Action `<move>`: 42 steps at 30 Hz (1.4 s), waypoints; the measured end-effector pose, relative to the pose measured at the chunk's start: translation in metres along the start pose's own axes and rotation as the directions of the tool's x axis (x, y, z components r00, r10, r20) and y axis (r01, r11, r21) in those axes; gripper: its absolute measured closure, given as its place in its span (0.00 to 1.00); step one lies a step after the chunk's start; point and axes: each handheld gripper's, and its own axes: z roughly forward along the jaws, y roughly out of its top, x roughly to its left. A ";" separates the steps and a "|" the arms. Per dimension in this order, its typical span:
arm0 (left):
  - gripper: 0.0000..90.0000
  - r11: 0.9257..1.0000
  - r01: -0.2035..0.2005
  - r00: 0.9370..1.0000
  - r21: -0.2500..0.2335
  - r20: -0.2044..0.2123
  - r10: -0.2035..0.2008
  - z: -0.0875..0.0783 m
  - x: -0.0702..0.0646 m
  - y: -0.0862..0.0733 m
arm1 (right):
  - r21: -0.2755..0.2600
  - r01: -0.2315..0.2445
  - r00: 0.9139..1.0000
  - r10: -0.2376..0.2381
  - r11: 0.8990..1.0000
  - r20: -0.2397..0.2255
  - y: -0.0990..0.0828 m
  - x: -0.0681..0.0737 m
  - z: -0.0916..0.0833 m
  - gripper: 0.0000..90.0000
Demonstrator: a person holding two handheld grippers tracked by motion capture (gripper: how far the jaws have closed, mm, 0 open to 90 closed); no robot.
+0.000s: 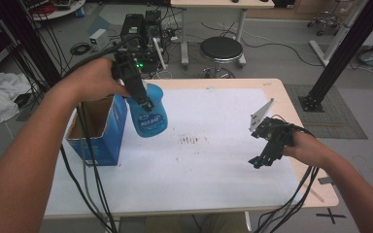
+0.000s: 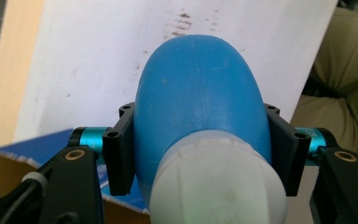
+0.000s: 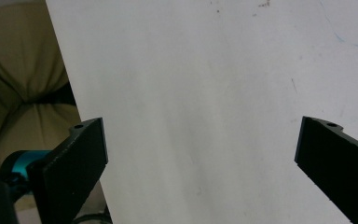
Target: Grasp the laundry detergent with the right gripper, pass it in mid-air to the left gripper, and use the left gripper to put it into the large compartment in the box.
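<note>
bottle [image 2: 200, 93]: smooth blue plastic | box [image 1: 108, 127]: cardboard | sheet [image 1: 213, 160]: matt white paper

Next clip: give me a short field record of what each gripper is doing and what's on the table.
left gripper: shut on the blue bottle, held in the air beside the box
right gripper: open, nothing between its jaws, over the white sheet
blue cardboard box: open-topped, at the table's left edge
table: light wood, sheet has brown stains mid-way
</note>
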 end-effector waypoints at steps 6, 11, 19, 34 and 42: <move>0.42 0.998 0.058 0.998 -0.005 -0.021 -0.058 -0.029 0.011 -0.012 | 0.032 0.047 0.999 -0.047 0.998 0.005 -0.008 0.003 -0.012 0.02; 0.42 0.996 0.084 0.996 -0.028 -0.038 -0.085 -0.054 0.016 -0.023 | 0.015 0.039 0.999 -0.040 0.999 0.009 -0.012 0.000 -0.020 0.02; 0.42 0.990 0.133 0.990 -0.039 -0.046 -0.135 -0.077 0.023 -0.048 | 0.003 0.049 0.999 -0.049 0.999 0.008 -0.009 -0.002 -0.025 0.02; 0.42 0.975 0.215 0.970 -0.060 -0.100 -0.220 -0.091 0.046 -0.098 | 0.007 0.045 0.999 -0.045 0.999 0.011 -0.003 -0.005 -0.027 0.02; 0.42 0.976 0.214 0.970 -0.041 -0.106 -0.217 -0.076 0.055 -0.115 | 0.006 0.035 0.999 -0.035 0.999 0.022 -0.002 -0.007 -0.026 0.02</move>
